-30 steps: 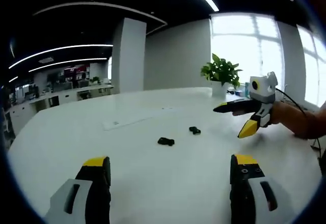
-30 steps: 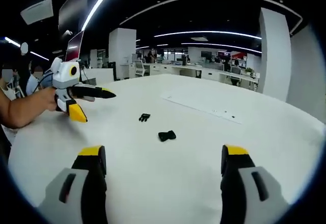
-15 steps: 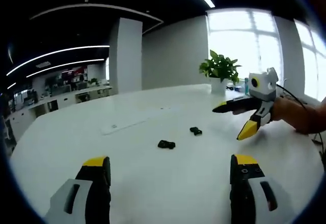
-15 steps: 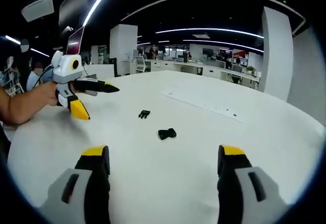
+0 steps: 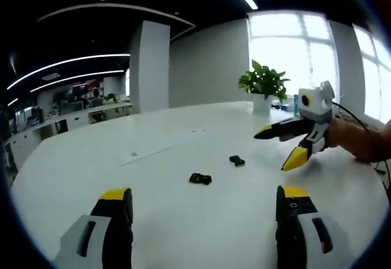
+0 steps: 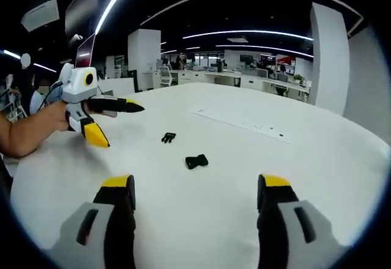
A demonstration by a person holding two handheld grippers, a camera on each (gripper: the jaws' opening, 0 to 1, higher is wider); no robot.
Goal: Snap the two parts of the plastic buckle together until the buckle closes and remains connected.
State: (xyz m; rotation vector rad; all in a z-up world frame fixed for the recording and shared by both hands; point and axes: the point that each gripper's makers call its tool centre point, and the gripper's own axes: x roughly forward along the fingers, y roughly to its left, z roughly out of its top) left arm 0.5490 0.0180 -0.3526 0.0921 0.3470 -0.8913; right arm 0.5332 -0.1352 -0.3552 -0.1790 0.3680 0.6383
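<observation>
Buckle halves, two small black plastic pieces [image 5: 200, 178] [image 5: 237, 160], lie apart on the white tabletop [image 5: 183, 220], between both yellow-tipped tools. Left tool [image 5: 204, 205] and right tool [image 6: 192, 192] are spread wide, empty. Pinching such small pieces could skid them away. No containers visible.

two buckle parts [image 6: 197, 161] [image 6: 168, 137] apart beyond the gaping right claw [image 6: 194, 198].
</observation>
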